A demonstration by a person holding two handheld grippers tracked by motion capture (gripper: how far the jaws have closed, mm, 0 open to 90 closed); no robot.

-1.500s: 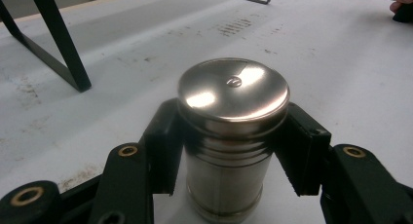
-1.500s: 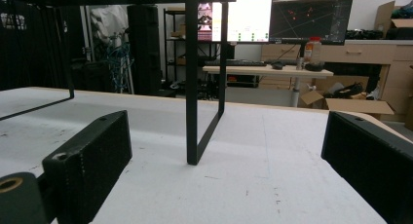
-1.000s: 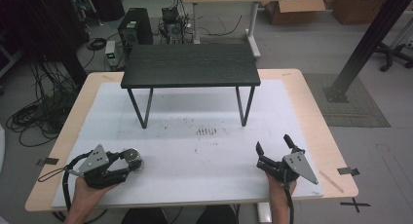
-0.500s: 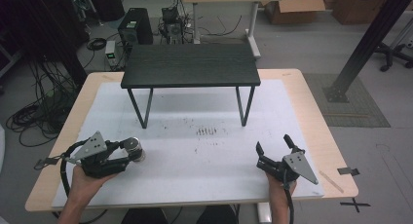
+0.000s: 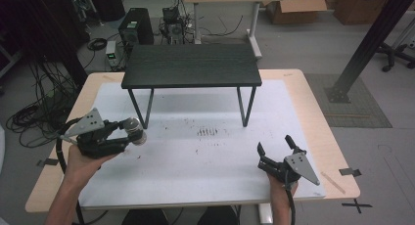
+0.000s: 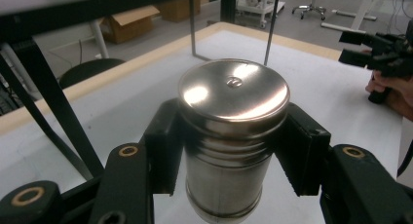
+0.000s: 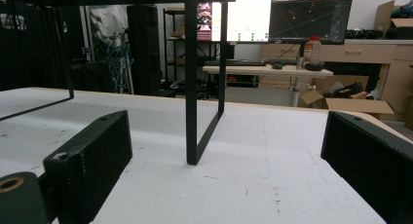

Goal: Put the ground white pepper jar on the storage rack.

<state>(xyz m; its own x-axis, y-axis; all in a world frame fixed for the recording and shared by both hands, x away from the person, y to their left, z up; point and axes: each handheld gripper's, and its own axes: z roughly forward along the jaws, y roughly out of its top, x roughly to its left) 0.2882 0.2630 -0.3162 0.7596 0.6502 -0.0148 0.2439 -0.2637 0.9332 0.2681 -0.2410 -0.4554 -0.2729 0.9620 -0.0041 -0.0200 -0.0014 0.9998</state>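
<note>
A shiny steel can (image 5: 134,131) with a round lid (image 6: 233,90) is held upright above the white mat. My left gripper (image 5: 128,135) is shut on its sides, both pads pressed to the body just under the lid, at the left of the table near the black stand's front left leg (image 5: 148,108). My right gripper (image 5: 275,147) rests low at the front right with its jaws wide apart and nothing between them (image 7: 226,151). In the left gripper view the right gripper (image 6: 375,51) and its hand appear far off at the right edge.
A small black stand (image 5: 192,64) on thin metal legs occupies the back middle of the white mat (image 5: 210,156). Its front right leg (image 7: 191,83) rises straight ahead of the right gripper. Dark scuff marks (image 5: 209,132) dot the mat's centre. Desks, cables and boxes lie beyond the table.
My left gripper has lifted the steel can off the mat and carried it up and toward the stand. The right gripper has stayed put.
</note>
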